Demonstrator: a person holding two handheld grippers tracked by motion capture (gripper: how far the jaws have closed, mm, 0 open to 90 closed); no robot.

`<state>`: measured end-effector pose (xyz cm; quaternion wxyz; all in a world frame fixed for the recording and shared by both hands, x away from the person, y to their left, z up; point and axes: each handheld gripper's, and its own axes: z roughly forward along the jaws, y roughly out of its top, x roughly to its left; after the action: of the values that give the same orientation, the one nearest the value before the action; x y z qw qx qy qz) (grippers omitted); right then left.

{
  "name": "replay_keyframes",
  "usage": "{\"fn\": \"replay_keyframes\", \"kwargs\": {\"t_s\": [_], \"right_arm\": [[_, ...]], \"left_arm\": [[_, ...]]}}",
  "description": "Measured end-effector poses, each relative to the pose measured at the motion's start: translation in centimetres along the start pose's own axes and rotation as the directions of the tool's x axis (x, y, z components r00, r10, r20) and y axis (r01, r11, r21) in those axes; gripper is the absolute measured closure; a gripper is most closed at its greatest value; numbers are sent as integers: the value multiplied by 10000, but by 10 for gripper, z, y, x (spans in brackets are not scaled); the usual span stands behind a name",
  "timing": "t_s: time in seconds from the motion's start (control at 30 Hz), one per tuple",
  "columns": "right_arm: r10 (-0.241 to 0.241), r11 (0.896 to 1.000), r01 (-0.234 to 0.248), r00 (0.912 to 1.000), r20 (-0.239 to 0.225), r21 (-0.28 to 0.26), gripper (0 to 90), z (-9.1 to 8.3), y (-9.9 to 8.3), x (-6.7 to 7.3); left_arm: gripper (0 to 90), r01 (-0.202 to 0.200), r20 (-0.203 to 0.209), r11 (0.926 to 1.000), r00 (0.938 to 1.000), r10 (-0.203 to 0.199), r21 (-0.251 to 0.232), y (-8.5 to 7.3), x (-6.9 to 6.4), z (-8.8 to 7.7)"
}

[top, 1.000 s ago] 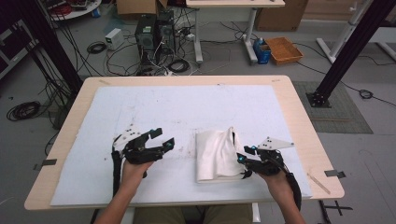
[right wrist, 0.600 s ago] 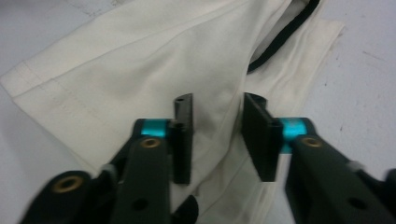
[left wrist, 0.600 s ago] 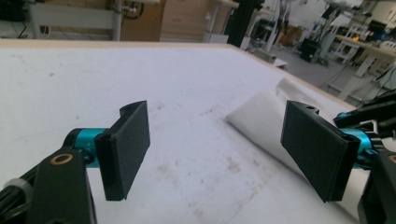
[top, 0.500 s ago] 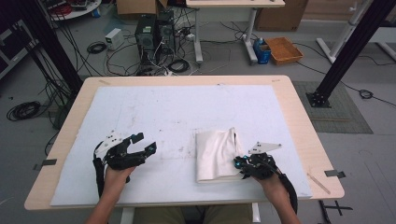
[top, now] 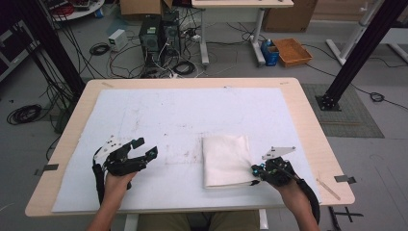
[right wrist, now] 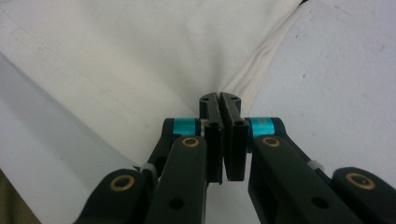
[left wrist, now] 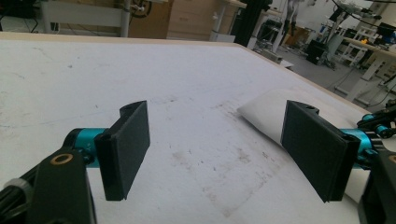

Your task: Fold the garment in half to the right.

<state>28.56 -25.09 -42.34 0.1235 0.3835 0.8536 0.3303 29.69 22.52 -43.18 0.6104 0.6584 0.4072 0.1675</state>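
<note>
now the right gripper (top: 256, 174) is pinching the cloth (top: 226, 160) at its near right corner, jaws just easing slightly, by the tabletop's (top: 298, 103) near edge. leftward, the left gripper (top: 143, 151) is hovering open, holding nothing.

A folded white cloth (top: 226, 160) is laid flat as a neat, roughly rectangular stack with layered edges on the worktop (top: 183, 115). Its near right corner is pinched between the jaws of the right tongs (top: 255, 176). It is seen well to the right of the left tongs (top: 146, 147), untouched by them.
</note>
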Motion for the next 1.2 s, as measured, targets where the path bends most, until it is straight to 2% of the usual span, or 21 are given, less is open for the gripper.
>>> {"fn": "replay_keyframes", "kwargs": {"t_s": [0.1, 0.13, 0.2, 0.23, 0.3, 0.33, 0.4, 0.47, 0.5, 0.53, 0.6, 0.63, 0.67, 0.7, 0.8, 0.87, 0.93, 1.0, 1.07, 1.13, 1.2], "right_arm": [[302, 9919, -296, 9995, 32, -1235, 565, -3, 6, -3], [444, 9844, -403, 9988, 203, -1715, 532, -2, 9, -4], [813, 9716, -707, 9960, 382, -2258, 542, 3, 16, -8], [799, 9697, -627, 9947, 642, -2362, 563, 9, 20, -11], [799, 9726, -555, 9918, 1000, -2259, 576, 23, 31, -17], [918, 9714, -633, 9890, 1161, -2288, 562, 31, 37, -21], [1473, 9652, -1124, 9797, 1357, -2363, 535, 45, 48, -30], [2059, 9585, -1739, 9703, 1267, -2259, 528, 55, 56, -39], [2299, 9527, -2043, 9686, 941, -2252, 543, 59, 58, -43], [2450, 9496, -2243, 9668, 720, -2191, 604, 63, 59, -46], [2271, 9577, -2177, 9734, 298, -1883, 844, 67, 59, -49], [2038, 9659, -1950, 9784, 352, -1705, 867, 68, 59, -49], [1946, 9689, -1861, 9801, 380, -1634, 873, 68, 59, -50], [1951, 9685, -1847, 9796, 480, -1671, 875, 67, 58, -50], [1693, 9666, -1403, 9778, 1235, -2143, 874, 59, 58, -48], [1450, 9667, -1082, 9783, 1482, -2321, 854, 57, 59, -48], [1357, 9656, -897, 9745, 1787, -2442, 665, 56, 59, -46], [1684, 9527, -1244, 9756, 1407, -2773, 578, 48, 58, -46], [1716, 9410, -1437, 9830, 659, -3063, 546, 38, 53, -41], [1180, 9531, -1148, 9930, -54, -2800, 581, 31, 44, -30], [298, 9776, -332, 9994, -195, -2078, 722, 32, 31, -17]], "left_arm": [[239, 73, 5, 10000, 10000, -73, -10, 0, 0, 1], [239, 77, 7, 10000, 10000, -77, -5, 0, 0, 1], [239, 57, 11, 10000, 10000, -57, -5, 0, 0, 1], [239, 74, 15, 10000, 10000, -74, -9, 0, 1, 0], [239, 108, 28, 9999, 9999, -108, -30, 0, 1, 1], [239, 108, 24, 9999, 9999, -108, -11, 0, 1, 1], [239, 102, 82, 9999, 9999, -103, 23, 0, 1, 2], [239, 73, 110, 10000, 9999, -74, 46, 0, 1, 3], [239, 79, 131, 9999, 9999, -80, 77, -1, 2, 3], [239, 118, 128, 9999, 9998, -119, 83, -1, 2, 3], [240, 95, 123, 9999, 9999, -96, 133, -1, 2, 4], [239, 102, 120, 9999, 9999, -104, 127, -1, 2, 4], [239, 119, 132, 9999, 9998, -120, 117, -1, 1, 3], [239, 81, 136, 9999, 9999, -82, 111, 0, 2, 2], [240, 125, 98, 9999, 9999, -126, 77, 0, 2, 2], [239, 99, 114, 9999, 9999, -101, 130, 0, 2, 3], [239, 131, 91, 9999, 9999, -132, 74, 0, 1, 2], [240, 151, 86, 9999, 9998, -152, 28, 0, 2, 1], [239, 170, 73, 9999, 9998, -170, 15, 1, 2, 1], [239, 184, 64, 9998, 9998, -184, -16, 1, 3, 0], [239, 229, 39, 9997, 9997, -229, -38, 2, 4, -1]]}}
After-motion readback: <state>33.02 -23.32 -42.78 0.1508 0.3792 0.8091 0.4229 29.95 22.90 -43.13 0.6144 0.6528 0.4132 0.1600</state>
